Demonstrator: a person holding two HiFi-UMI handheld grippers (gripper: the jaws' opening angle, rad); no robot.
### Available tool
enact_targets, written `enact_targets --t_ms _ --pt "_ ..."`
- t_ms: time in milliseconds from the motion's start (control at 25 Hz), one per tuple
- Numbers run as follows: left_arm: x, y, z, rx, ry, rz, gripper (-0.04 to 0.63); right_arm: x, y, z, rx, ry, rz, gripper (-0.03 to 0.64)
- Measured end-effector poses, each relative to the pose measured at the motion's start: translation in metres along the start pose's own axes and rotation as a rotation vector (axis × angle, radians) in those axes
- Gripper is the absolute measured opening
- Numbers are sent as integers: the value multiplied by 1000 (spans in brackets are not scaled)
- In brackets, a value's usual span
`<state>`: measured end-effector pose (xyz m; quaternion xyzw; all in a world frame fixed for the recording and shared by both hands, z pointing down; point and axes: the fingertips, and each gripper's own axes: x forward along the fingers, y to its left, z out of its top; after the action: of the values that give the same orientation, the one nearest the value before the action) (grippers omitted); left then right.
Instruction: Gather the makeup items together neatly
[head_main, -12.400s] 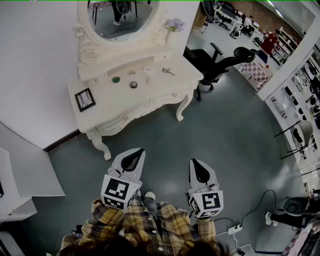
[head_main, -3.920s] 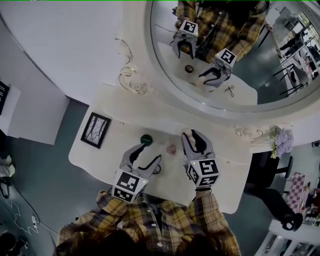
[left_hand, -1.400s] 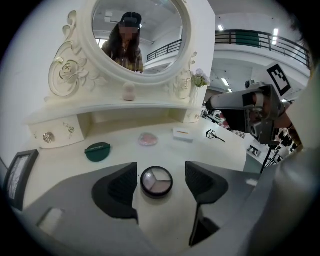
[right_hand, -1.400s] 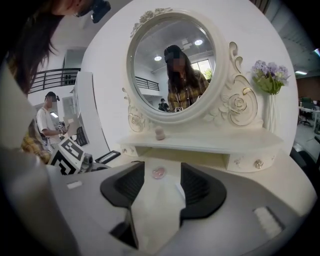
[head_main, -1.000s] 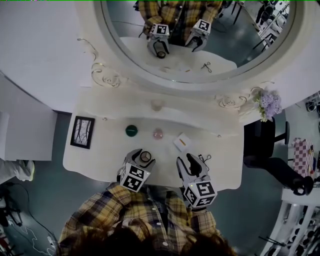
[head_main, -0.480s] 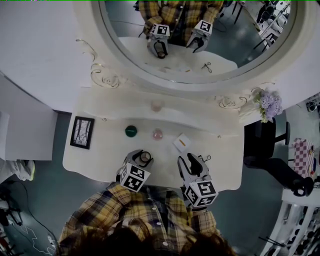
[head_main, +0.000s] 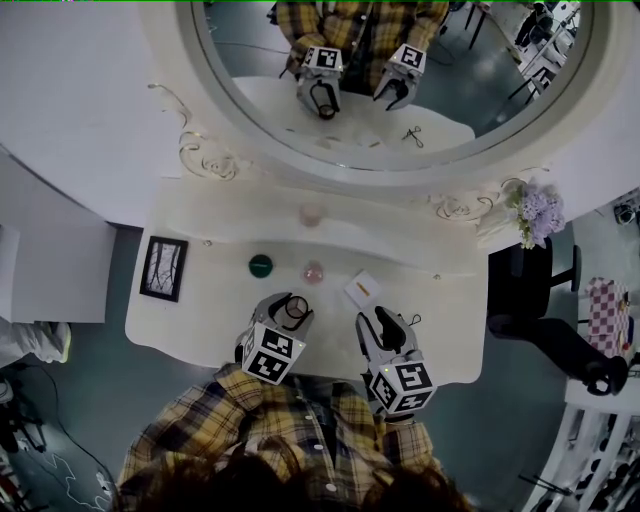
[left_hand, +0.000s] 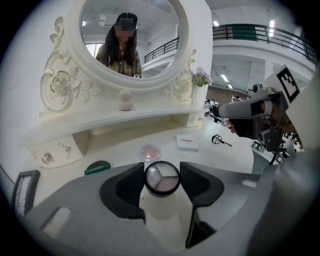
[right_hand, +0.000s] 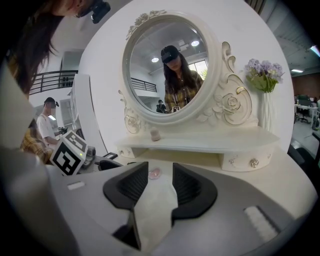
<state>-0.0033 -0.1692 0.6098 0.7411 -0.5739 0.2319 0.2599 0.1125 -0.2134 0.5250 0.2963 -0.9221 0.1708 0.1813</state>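
the left gripper (head_main: 287, 312) has drawn its jaws in from wide and now pinches the round eyeshadow compact (left_hand: 162, 178) near the table's (head_main: 200, 320) front edge; it may be lifted, hard to say. next, carry it toward the pink dish (head_main: 314, 271). the right gripper's (right_hand: 160, 173) jaws stand apart, empty.

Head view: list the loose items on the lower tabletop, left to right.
Picture frame → green compact → pink compact → white box → eyelash curler.
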Motion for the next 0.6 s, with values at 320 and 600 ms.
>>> enact_targets --t_ms 320,600 --pt "4 -1 69 48 -90 -14 222 -2 -16 3 10 -6 -24 158" --pt "26 4 129 54 -156 -10 221 -5 -35 1 30 4 -52 158"
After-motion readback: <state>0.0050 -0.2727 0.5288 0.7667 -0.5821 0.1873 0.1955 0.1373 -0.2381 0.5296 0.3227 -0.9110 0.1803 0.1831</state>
